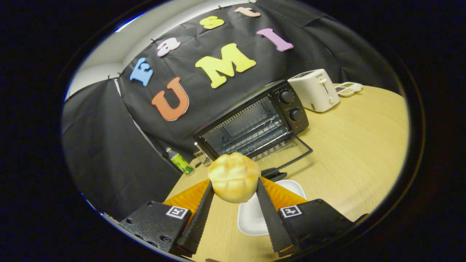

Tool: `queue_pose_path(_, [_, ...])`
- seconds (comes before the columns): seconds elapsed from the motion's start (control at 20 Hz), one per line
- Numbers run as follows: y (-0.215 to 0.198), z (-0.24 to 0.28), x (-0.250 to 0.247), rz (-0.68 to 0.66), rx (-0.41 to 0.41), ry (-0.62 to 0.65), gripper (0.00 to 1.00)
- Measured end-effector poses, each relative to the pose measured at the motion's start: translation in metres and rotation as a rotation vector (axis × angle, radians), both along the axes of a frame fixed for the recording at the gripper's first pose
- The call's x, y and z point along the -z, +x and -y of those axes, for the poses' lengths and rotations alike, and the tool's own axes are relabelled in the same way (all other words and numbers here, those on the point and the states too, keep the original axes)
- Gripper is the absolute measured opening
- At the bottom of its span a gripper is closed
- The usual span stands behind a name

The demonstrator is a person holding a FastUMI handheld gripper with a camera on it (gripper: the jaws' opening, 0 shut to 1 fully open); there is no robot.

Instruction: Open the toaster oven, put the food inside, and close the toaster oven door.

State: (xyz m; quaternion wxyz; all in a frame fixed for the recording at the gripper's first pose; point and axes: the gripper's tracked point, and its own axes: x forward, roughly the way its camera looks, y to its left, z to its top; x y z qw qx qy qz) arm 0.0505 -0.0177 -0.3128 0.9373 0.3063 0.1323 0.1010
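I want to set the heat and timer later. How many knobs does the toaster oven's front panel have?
2. One knob sits at the top of the toaster oven panel, the other knob just below it. The gripper holds the bun before the open door.

A black cloth wall [109, 153] hangs all around the back of the booth. Above the cloth there is a bit of white wall [109, 54] with bright light on it. A big round table [364, 145] made of light yellow wood stands in front of the cloth. The light is soft.
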Motion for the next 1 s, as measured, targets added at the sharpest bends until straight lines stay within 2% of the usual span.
queue_pose_path(0.2, [0.036, 0.004, -0.023, 0.099, 0.020, 0.071, 0.77])
queue_pose_path(0.7, [0.156, 0.016, -0.004, 0.041, 0.094, 0.081, 0.77])
queue_pose_path(0.8, [0.176, 0.010, -0.007, 0.027, 0.079, 0.107, 0.77])
queue_pose_path(1.0, [0.213, 0.017, 0.002, 0.002, 0.097, 0.064, 0.77])
